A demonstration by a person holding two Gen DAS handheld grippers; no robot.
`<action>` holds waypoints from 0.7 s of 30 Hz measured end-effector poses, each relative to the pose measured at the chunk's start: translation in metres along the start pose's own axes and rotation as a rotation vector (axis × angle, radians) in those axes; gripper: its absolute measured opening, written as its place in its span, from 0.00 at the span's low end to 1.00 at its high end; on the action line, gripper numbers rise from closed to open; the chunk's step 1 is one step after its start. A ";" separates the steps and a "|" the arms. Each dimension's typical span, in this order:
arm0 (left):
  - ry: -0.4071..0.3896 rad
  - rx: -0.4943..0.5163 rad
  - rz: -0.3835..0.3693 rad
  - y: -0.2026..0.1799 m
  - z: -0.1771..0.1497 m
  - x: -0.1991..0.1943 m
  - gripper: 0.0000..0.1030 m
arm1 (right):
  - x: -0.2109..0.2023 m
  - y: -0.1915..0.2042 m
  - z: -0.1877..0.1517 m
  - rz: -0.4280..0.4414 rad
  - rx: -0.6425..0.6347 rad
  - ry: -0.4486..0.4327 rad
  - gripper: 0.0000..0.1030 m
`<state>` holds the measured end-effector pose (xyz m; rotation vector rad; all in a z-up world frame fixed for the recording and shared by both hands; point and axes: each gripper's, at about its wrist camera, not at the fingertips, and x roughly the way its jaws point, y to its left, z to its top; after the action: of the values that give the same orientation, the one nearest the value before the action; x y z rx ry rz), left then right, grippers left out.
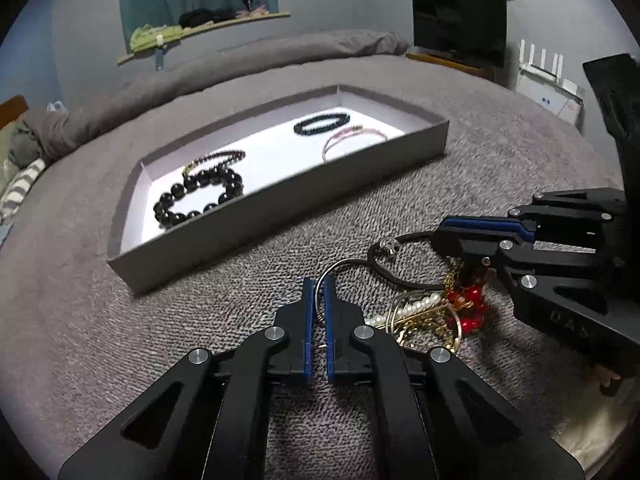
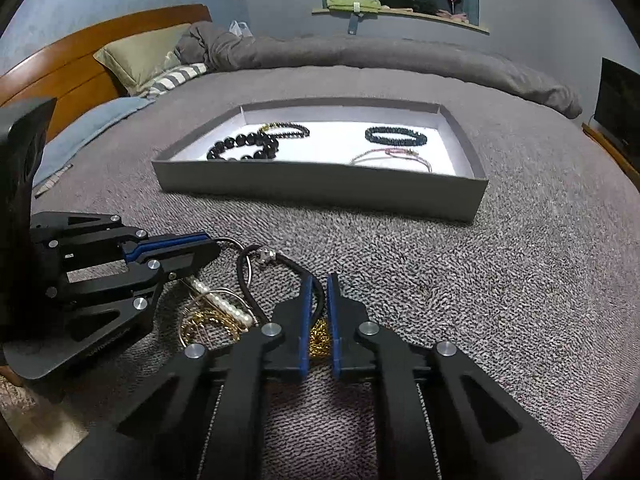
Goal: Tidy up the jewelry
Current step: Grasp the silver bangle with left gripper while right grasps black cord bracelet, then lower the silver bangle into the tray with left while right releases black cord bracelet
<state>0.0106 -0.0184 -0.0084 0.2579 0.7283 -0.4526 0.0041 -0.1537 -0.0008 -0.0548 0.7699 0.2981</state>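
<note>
A grey tray (image 1: 288, 216) (image 2: 320, 188) on the bed holds a large black bead bracelet (image 1: 196, 196) (image 2: 244, 146), a dark garnet strand (image 1: 218, 158), a small black bracelet (image 1: 322, 123) (image 2: 394, 136) and a pink bangle (image 1: 352, 138) (image 2: 390, 156). A tangled pile lies in front: silver ring (image 1: 340, 268), black cord (image 1: 384, 268) (image 2: 288, 264), pearls (image 1: 404, 312) (image 2: 220, 300), gold chain (image 2: 208, 324), red beads (image 1: 468, 304). My left gripper (image 1: 319, 284) is shut on the silver ring. My right gripper (image 2: 319, 280) is shut on the black cord.
Grey textured blanket (image 2: 480, 280) covers the bed. A rolled grey duvet (image 1: 240, 68) lies behind the tray. Pillows (image 2: 140, 60) and a wooden headboard (image 2: 80, 56) are at far left. A TV (image 1: 460, 28) stands at far right.
</note>
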 end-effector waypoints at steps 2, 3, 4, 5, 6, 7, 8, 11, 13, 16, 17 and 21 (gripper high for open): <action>-0.033 0.001 0.009 0.002 0.001 -0.008 0.04 | -0.006 -0.001 0.001 0.013 0.004 -0.021 0.04; -0.047 0.000 0.017 0.003 0.002 -0.012 0.04 | -0.010 0.000 0.002 0.015 0.004 -0.038 0.04; -0.056 -0.005 0.017 0.005 0.003 -0.014 0.04 | -0.013 0.000 0.003 0.013 0.002 -0.051 0.04; -0.072 -0.018 0.012 0.007 0.004 -0.019 0.04 | -0.017 0.000 0.004 0.007 -0.001 -0.070 0.04; -0.081 -0.027 0.011 0.009 0.005 -0.022 0.04 | -0.019 0.000 0.005 0.003 -0.001 -0.081 0.04; -0.093 -0.038 0.012 0.012 0.007 -0.026 0.04 | -0.023 0.000 0.007 0.000 0.000 -0.095 0.04; -0.104 -0.046 0.014 0.014 0.008 -0.029 0.03 | -0.026 -0.001 0.008 0.000 0.002 -0.106 0.04; -0.126 -0.069 0.007 0.020 0.012 -0.037 0.03 | -0.034 -0.002 0.013 -0.005 0.007 -0.138 0.04; -0.145 -0.089 0.003 0.025 0.014 -0.042 0.03 | -0.041 -0.003 0.016 0.003 0.019 -0.165 0.04; -0.160 -0.101 0.004 0.031 0.019 -0.048 0.03 | -0.049 -0.004 0.021 -0.002 0.020 -0.192 0.04; -0.165 -0.103 0.007 0.034 0.021 -0.050 0.03 | -0.051 -0.004 0.023 -0.005 0.018 -0.197 0.04; -0.189 -0.126 0.000 0.045 0.036 -0.056 0.03 | -0.056 -0.008 0.039 -0.036 0.016 -0.234 0.04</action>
<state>0.0170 0.0245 0.0593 0.0952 0.5690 -0.4233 -0.0053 -0.1689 0.0659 -0.0180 0.5381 0.2585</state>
